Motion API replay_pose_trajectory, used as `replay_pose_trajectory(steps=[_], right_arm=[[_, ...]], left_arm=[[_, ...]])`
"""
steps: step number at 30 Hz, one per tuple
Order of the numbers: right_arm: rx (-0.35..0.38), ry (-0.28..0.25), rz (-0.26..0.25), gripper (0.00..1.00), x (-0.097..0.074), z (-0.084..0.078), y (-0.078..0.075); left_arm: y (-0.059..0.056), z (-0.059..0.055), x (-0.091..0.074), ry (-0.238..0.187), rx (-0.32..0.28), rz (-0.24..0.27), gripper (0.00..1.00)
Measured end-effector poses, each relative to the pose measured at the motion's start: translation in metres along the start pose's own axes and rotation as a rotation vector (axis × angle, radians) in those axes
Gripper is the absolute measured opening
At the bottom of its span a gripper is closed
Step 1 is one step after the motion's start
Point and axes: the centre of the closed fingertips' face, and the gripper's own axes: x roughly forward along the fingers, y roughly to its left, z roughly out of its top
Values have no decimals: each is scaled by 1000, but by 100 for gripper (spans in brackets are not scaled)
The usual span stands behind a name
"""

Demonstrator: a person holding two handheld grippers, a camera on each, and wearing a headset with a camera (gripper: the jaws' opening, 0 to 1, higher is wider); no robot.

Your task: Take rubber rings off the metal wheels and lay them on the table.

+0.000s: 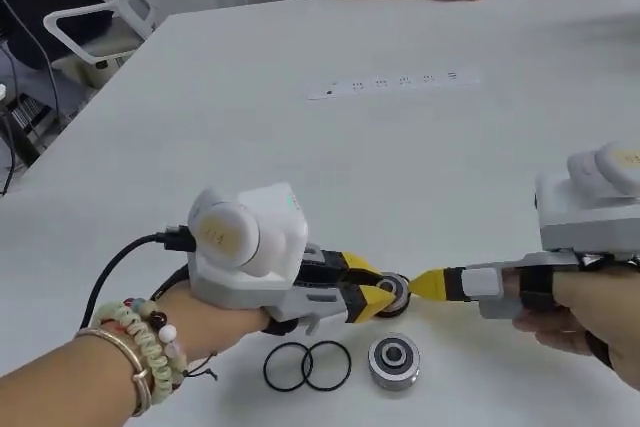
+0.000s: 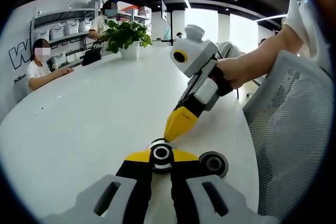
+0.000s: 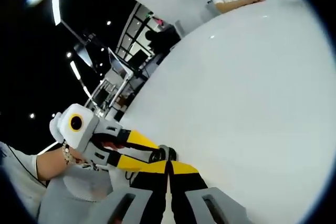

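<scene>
Our left gripper is clamped on a metal wheel just over the table, with two rubber rings and a second wheel lying loose nearer us. From the right, our right gripper points in, jaws together, tip touching the held wheel.

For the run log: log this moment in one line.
left gripper shut on wheel | right gripper shut, tips at that wheel | table: two rubber rings, second wheel
</scene>
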Motion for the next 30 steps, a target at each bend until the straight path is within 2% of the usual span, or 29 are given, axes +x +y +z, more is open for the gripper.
replay_pose_trajectory(steps=[3,4,10,13,23,30], right_arm=[[4,2,3,0,0,0,2],[-23,6,2,0,0,0,4],[-14,4,14,0,-2,0,4],[-37,-4,24,0,-3,0,6],[-42,-8,41,0,-3,2,7],[-73,-1,51,0,-2,2,11]], left_arm=[[0,0,0,-4,0,1,7],[0,0,0,-5,0,0,7],[0,0,1,-10,-2,4,7],[0,0,0,-18,-6,6,7],[0,0,1,-14,-2,6,7],[-1,0,1,-14,2,5,7]])
